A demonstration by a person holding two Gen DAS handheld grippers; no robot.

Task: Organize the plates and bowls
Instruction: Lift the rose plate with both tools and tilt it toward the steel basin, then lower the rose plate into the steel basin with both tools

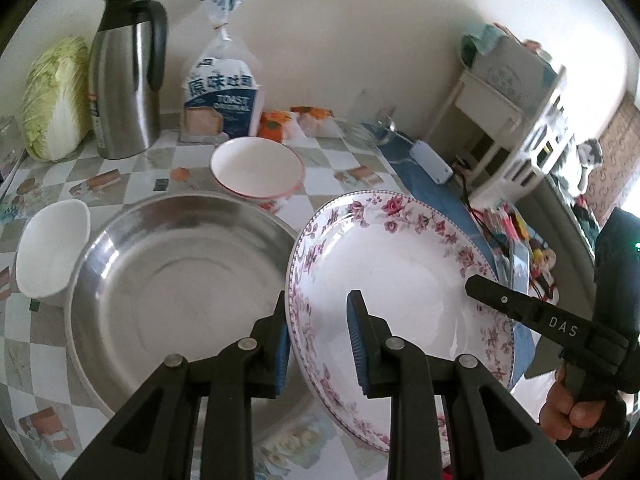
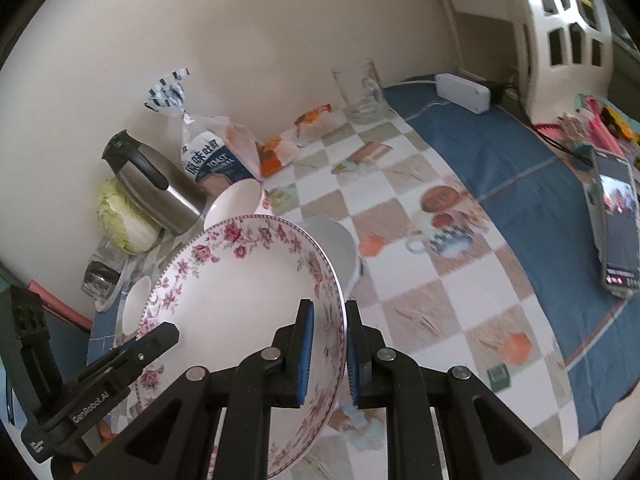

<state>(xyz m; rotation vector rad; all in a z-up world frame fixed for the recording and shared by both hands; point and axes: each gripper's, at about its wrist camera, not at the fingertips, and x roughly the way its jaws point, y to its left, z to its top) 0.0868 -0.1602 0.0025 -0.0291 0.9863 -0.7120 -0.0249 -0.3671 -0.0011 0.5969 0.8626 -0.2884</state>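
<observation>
Both claws are clamped on opposite rims of the flowered plate (image 1: 400, 280), left gripper (image 1: 318, 344) and right gripper (image 2: 326, 354) sharing its weight, tilted clear above the checked table (image 2: 420, 280) beside the steel basin (image 1: 176, 288).

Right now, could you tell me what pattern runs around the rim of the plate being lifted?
Pink-red roses on a white floral plate, clearest in the left wrist view.

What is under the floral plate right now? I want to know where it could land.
Under the white floral-rimmed plate, its left edge overlaps the large steel basin; the checkered tablecloth shows beside it. Anything directly beneath is covered.
</observation>
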